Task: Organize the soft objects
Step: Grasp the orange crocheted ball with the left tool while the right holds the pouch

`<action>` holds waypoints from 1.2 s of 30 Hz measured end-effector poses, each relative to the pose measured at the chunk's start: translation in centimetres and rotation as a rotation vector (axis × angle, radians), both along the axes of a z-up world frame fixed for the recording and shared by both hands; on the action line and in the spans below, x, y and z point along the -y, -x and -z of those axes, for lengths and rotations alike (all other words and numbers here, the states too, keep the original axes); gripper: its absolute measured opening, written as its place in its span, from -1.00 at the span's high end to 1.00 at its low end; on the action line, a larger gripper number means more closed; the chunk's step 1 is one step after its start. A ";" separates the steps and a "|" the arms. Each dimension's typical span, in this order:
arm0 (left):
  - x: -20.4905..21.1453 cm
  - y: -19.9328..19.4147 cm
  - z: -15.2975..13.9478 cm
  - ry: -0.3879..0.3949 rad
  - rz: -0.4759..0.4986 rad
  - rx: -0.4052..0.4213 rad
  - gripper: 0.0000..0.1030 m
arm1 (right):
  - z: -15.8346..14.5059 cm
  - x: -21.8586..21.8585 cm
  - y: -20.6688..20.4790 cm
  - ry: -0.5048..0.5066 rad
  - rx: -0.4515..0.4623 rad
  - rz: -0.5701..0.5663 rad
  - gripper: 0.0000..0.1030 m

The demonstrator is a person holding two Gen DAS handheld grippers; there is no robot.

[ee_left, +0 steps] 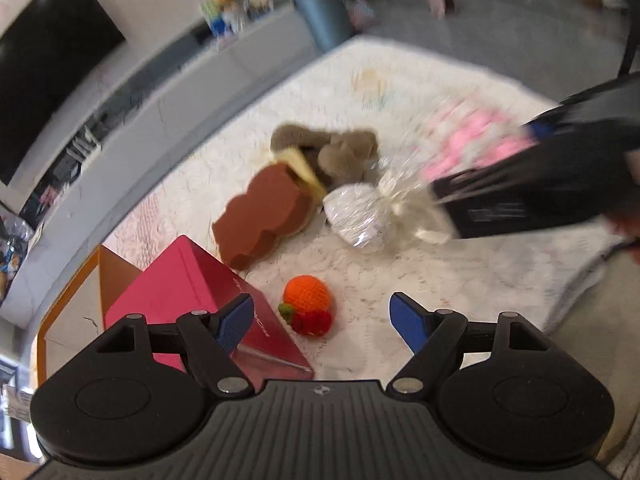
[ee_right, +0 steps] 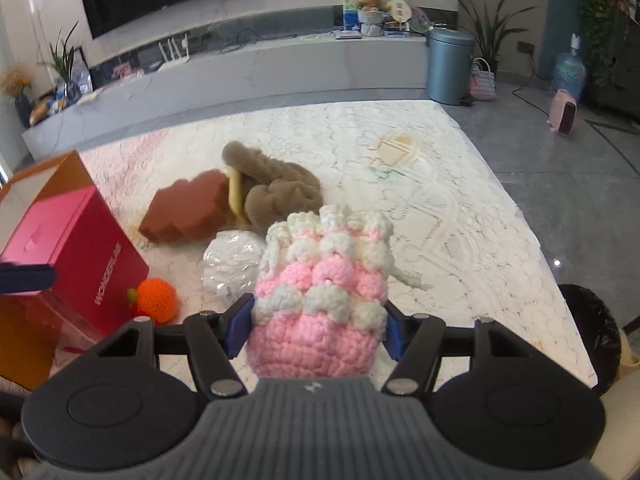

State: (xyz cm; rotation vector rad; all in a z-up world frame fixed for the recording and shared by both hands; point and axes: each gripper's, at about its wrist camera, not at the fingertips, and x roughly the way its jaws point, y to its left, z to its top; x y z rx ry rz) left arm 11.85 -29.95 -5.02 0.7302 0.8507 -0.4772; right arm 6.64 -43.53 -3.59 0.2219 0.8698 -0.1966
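My right gripper [ee_right: 314, 330] is shut on a pink and white crocheted pouch [ee_right: 320, 284], lifted above the table; the same pouch [ee_left: 472, 144] shows blurred at the right of the left wrist view. My left gripper [ee_left: 322, 322] stands open and empty just above an orange crocheted fruit [ee_left: 307, 297] with red and green bits. That orange fruit [ee_right: 158, 300] lies beside a pink box [ee_right: 76, 248]. A brown sponge block [ee_left: 260, 220], a yellow sponge [ee_left: 302, 168], a brown plush toy [ee_left: 340, 152] and a white wrapped bundle [ee_left: 360, 212] lie mid-table.
The table carries a white lace cloth [ee_right: 420, 200]. An orange box [ee_right: 24, 344] holds the pink box [ee_left: 188, 300] at the left edge. Beyond the table are a grey TV bench [ee_right: 240, 76], a blue bin [ee_right: 448, 66] and plants. A black bin [ee_right: 592, 332] stands at right.
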 end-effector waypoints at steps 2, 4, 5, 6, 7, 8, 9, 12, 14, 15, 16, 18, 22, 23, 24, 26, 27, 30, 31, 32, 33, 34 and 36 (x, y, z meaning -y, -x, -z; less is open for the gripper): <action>1.1 -1.8 1.0 -0.049 -0.017 -0.033 -0.77 | -0.2 0.8 0.6 -0.031 0.021 0.014 -0.23; 1.9 -3.0 1.8 -0.061 0.005 -0.058 -0.77 | -0.4 1.1 0.9 -0.032 0.030 0.025 -0.23; 2.3 -3.5 2.3 -0.082 0.005 -0.070 -0.77 | -0.5 1.3 1.1 -0.030 0.033 0.028 -0.23; 2.7 -4.0 2.8 -0.105 0.006 -0.081 -0.77 | -0.6 1.5 1.3 -0.034 0.038 0.030 -0.23; 3.2 -4.3 3.2 -0.122 0.014 -0.084 -0.77 | -0.6 1.7 1.4 -0.044 0.046 0.032 -0.23; 3.6 -4.6 3.7 -0.140 0.021 -0.083 -0.77 | -0.7 1.8 1.5 -0.054 0.053 0.034 -0.23; 3.9 -4.8 4.4 -0.167 0.027 -0.077 -0.77 | -0.7 2.0 1.6 -0.058 0.057 0.037 -0.23; 4.7 -5.5 6.2 -0.271 0.035 -0.056 -0.75 | -1.0 2.0 1.8 -0.040 0.065 0.039 -0.24; 4.6 -5.6 6.9 -0.304 0.048 -0.048 -0.73 | -1.1 2.1 1.9 -0.046 0.075 0.041 -0.24; 4.5 -5.8 7.2 -0.307 0.041 -0.044 -0.70 | -1.2 2.2 2.0 -0.053 0.079 0.043 -0.24; 4.4 -6.0 7.3 -0.306 0.035 -0.051 -0.64 | -1.2 2.2 2.0 -0.057 0.083 0.044 -0.24; 4.2 -6.3 7.5 -0.290 0.044 -0.090 -0.58 | -1.2 2.2 2.0 -0.059 0.084 0.044 -0.24; 4.0 -6.4 7.6 -0.268 0.082 -0.138 -0.55 | -1.0 2.3 2.0 -0.075 0.084 0.032 -0.24; 4.0 -6.4 7.9 -0.278 0.085 -0.144 -0.55 | -1.0 2.4 2.1 -0.080 0.087 0.034 -0.24; 3.9 -6.3 8.1 -0.290 0.088 -0.145 -0.53 | -1.0 2.6 2.1 -0.082 0.088 0.037 -0.24; 3.8 -6.1 8.2 -0.290 0.104 -0.129 -0.51 | -0.9 2.6 2.0 -0.077 0.084 0.044 -0.24; 3.7 -6.1 8.2 -0.286 0.103 -0.128 -0.50 | -0.9 2.6 2.0 -0.075 0.082 0.045 -0.24; 3.5 -6.1 8.0 -0.265 0.075 -0.124 -0.22 | -0.9 2.6 1.9 -0.085 0.086 0.034 -0.24; 3.5 -5.9 8.0 -0.274 0.076 -0.109 -0.05 | -0.9 2.5 1.8 -0.086 0.087 0.031 -0.24; 3.5 -5.9 8.0 -0.285 0.084 -0.094 0.02 | -0.9 2.4 1.8 -0.084 0.087 0.026 -0.24; 3.4 -5.8 7.9 -0.294 0.095 -0.085 0.09 | -0.9 2.3 1.8 -0.081 0.087 0.023 -0.24; 3.3 -5.7 7.9 -0.300 0.106 -0.084 0.10 | -1.0 2.3 1.8 -0.081 0.088 0.020 -0.24; 3.0 -5.6 7.7 -0.306 0.118 -0.092 0.11 | -1.0 2.3 1.8 -0.085 0.092 0.016 -0.24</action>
